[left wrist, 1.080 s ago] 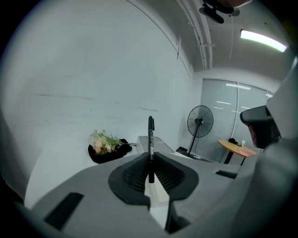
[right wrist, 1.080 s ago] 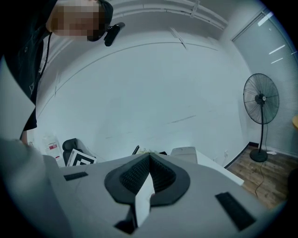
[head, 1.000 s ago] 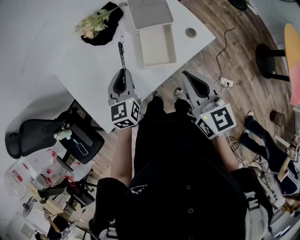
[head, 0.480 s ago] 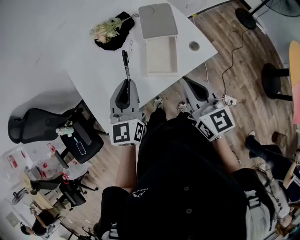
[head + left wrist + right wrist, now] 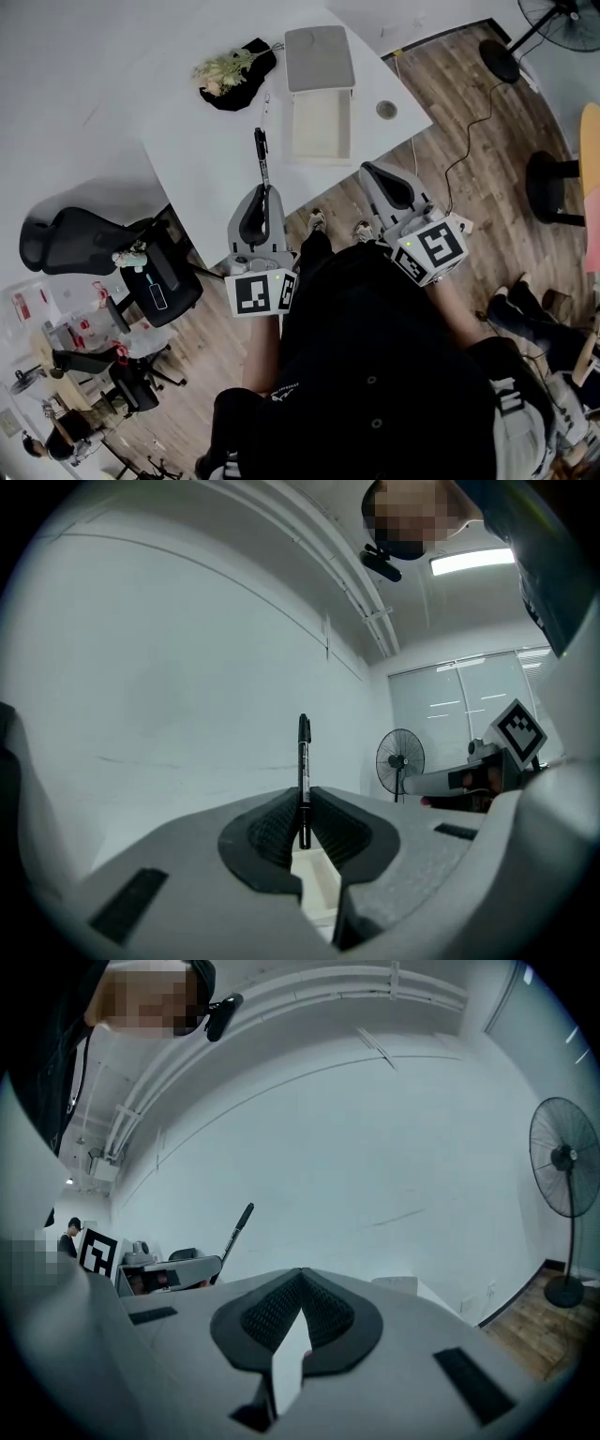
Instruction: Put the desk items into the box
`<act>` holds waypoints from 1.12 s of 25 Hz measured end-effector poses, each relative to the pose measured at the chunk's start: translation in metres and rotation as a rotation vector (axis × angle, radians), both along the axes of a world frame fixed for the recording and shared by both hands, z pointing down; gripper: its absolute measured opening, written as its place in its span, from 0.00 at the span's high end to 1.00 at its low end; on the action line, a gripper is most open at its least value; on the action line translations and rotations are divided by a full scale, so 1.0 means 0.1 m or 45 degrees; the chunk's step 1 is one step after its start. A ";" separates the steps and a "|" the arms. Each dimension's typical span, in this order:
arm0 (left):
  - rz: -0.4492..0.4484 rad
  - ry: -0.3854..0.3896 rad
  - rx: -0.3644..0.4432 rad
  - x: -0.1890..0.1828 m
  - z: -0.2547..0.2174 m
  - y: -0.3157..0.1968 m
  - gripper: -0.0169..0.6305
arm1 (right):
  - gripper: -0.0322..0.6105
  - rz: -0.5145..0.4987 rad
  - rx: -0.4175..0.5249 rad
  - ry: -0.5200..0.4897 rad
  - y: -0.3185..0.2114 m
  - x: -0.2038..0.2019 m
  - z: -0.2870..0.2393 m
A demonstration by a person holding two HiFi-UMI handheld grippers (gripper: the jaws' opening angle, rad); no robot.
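A black marker sticks out past my left gripper, which is shut on its lower end near the desk's front edge. In the left gripper view the marker stands upright, pinched between the ribbed pads of the left gripper. The open white box lies just right of the marker's tip, with its grey lid beyond it. My right gripper hovers at the desk edge below the box. In its own view the right gripper is shut with nothing in it.
A black cloth with dried flowers and a small white pen lie left of the lid. A cable hole sits near the desk's right corner. A black office chair stands at the left, a floor fan at the right.
My left gripper has lifted with the marker and now sits lower in the head view, nearer the box's front end. The right gripper shifted only a little.
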State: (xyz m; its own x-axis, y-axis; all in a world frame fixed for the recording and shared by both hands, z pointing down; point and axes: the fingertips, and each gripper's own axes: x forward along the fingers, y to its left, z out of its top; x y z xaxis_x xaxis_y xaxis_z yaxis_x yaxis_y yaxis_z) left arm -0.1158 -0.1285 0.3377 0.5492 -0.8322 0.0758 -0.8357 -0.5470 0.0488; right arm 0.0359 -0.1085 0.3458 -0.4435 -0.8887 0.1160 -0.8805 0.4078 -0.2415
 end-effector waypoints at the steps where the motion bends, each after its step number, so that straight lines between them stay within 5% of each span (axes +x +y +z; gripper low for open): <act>1: -0.007 0.005 -0.003 0.02 0.00 0.03 0.91 | 0.95 -0.006 -0.004 -0.015 0.02 0.02 0.00; 14: 0.034 0.016 0.005 0.18 0.04 -0.06 0.91 | 0.95 0.048 -0.005 -0.017 -0.04 0.20 0.02; 28: 0.280 0.063 -0.078 0.45 0.28 -0.53 0.91 | 0.95 0.286 -0.046 0.026 -0.12 0.32 0.11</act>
State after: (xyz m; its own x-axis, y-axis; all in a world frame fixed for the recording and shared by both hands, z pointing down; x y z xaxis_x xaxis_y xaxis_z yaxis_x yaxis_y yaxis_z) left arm -0.0705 -0.1812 0.3660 0.7211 -0.6868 0.0913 -0.6925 -0.7105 0.1253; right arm 0.0677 -0.1203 0.3566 -0.2319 -0.9601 0.1566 -0.9531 0.1920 -0.2340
